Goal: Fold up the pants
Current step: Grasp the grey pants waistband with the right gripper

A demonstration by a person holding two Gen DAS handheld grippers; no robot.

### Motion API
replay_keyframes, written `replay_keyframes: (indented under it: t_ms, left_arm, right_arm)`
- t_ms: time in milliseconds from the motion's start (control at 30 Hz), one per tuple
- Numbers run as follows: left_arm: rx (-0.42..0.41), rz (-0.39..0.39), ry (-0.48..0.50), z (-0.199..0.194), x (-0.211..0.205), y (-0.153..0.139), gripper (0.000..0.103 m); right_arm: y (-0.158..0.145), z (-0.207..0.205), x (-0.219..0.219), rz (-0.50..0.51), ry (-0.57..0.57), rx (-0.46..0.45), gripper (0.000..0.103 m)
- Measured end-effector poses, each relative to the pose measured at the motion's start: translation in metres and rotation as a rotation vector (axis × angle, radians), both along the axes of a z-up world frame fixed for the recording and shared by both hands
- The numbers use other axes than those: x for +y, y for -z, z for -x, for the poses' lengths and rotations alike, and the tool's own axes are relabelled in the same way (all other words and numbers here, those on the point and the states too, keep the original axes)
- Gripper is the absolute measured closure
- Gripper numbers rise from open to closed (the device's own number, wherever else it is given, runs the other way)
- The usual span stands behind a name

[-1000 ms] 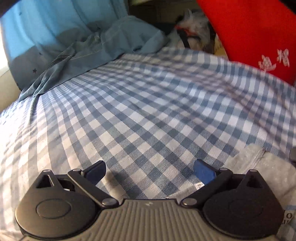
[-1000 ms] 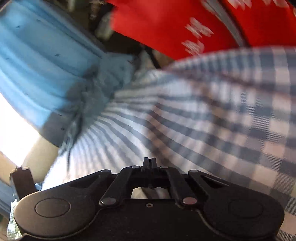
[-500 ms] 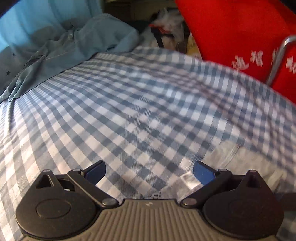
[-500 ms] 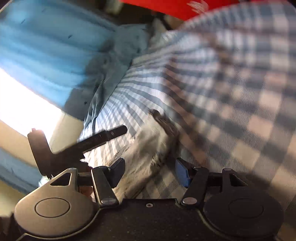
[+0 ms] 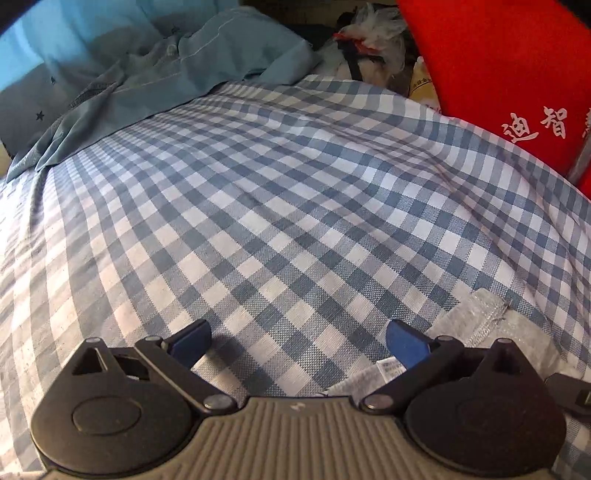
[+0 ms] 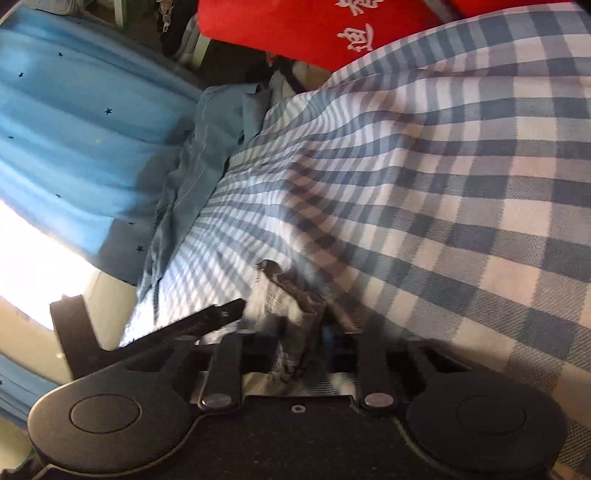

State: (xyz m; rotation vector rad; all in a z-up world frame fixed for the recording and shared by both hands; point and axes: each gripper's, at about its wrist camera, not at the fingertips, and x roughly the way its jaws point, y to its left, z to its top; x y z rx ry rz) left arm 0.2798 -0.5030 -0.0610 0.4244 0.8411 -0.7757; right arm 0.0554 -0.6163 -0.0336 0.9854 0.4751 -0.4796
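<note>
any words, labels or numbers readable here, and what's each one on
"迪智": white characters on the red cloth, left wrist view; a third character is cut off at the frame edge.
White characters on the same red cloth in the right wrist view: cropped and tilted, not readable.
Care tag on the grey pants, beside the left gripper: print too small to read.

Both wrist cams low, close over checked bedsheet point(image 5: 295, 206), sharing red cushion point(image 6: 295, 29).
</note>
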Motion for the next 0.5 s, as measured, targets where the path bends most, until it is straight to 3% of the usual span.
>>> replay_keyframes:
  t_ms: [100,200,333,433,500]
  left_arm:
    - [0.062,-0.005,-0.023,-0.005,0.003,-0.013,0.0]
    - [0.165,0.027,-0.015,-0.014,0.015,-0.037,0.0]
    - [0.41,0.126,-0.003,-0.036,0.038,-0.065,0.001]
    - [0.607,0.136,0.01,-0.047,0.046,-0.068,0.001]
    - [0.672,0.161,0.011,-0.049,0.051,-0.066,0.001]
  right_arm:
    - [-0.009,-0.004,0.004,0.054,-0.028,0.023,0.096]
    - [-0.027,-0.013,0.016,0.188,-0.091,0.061,0.096]
    - [-0.057,-0.033,0.042,0.408,-0.246,0.118,0.096]
    - [-0.072,-0.049,0.071,0.586,-0.371,0.165,0.096]
    - [-0.076,-0.058,0.088,0.673,-0.446,0.185,0.096]
